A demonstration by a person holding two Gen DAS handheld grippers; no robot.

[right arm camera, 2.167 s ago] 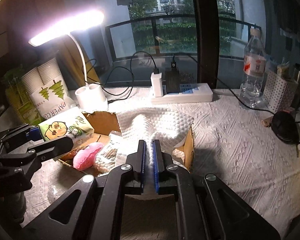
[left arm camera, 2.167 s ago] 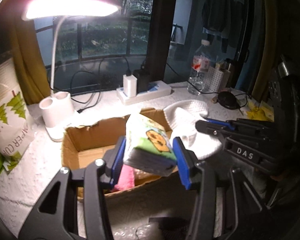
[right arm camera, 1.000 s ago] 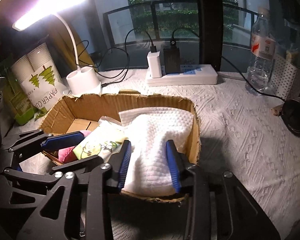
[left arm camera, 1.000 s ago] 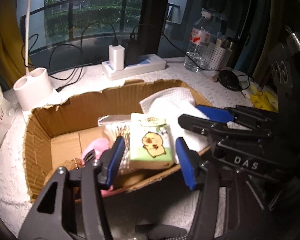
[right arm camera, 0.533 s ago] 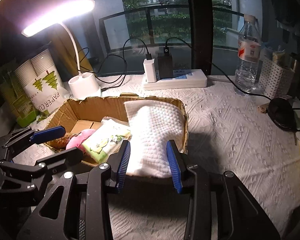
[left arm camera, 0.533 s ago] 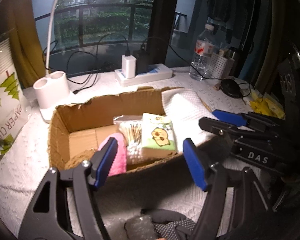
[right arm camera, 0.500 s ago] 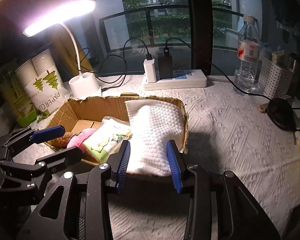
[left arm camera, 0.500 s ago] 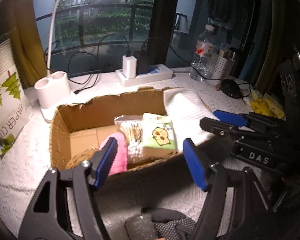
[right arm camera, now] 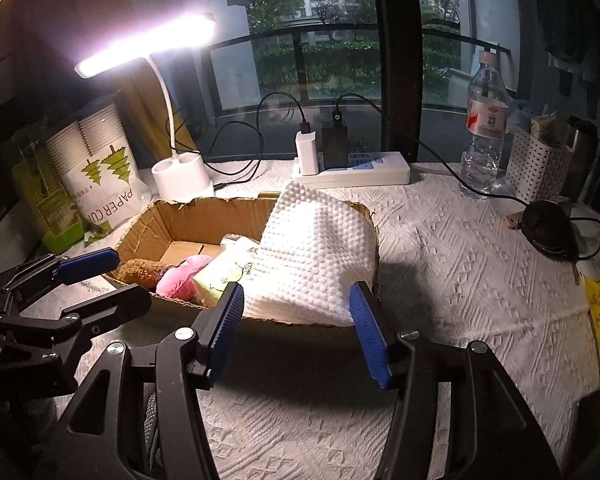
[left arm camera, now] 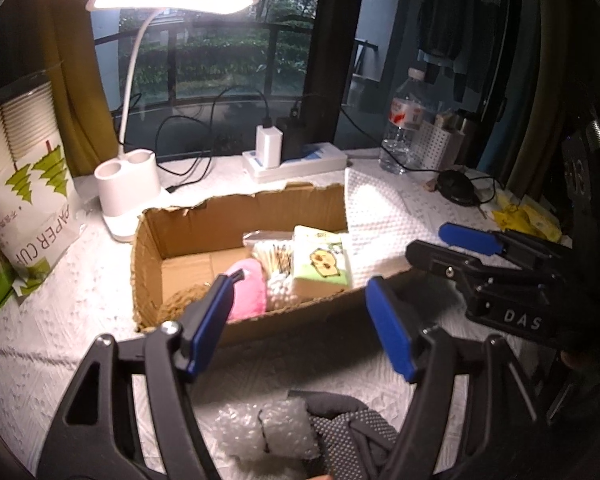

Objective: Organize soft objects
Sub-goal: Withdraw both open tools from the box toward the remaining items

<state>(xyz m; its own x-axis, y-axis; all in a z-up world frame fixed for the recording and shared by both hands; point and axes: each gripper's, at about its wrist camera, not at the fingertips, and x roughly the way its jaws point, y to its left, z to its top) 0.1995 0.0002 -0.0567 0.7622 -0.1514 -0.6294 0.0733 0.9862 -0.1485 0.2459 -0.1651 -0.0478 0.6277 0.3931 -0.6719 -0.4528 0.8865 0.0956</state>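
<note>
Left wrist view: my left gripper (left arm camera: 300, 322) stands about half open with nothing between its pads, its jaws having just been opening. It hangs before the cardboard box (left arm camera: 156, 240). Inside lie a tissue pack (left arm camera: 320, 262), a bag of cotton swabs (left arm camera: 274, 260) and a pink soft toy (left arm camera: 246, 288). Bubble wrap (left arm camera: 268, 432) and a dotted glove (left arm camera: 352, 432) lie on the table near me.

Right wrist view: my right gripper (right arm camera: 296, 326) is also parted and holds nothing, jaws just opened wider. The white towel (right arm camera: 316, 252) drapes over the box's right end, clear of both pads.
</note>
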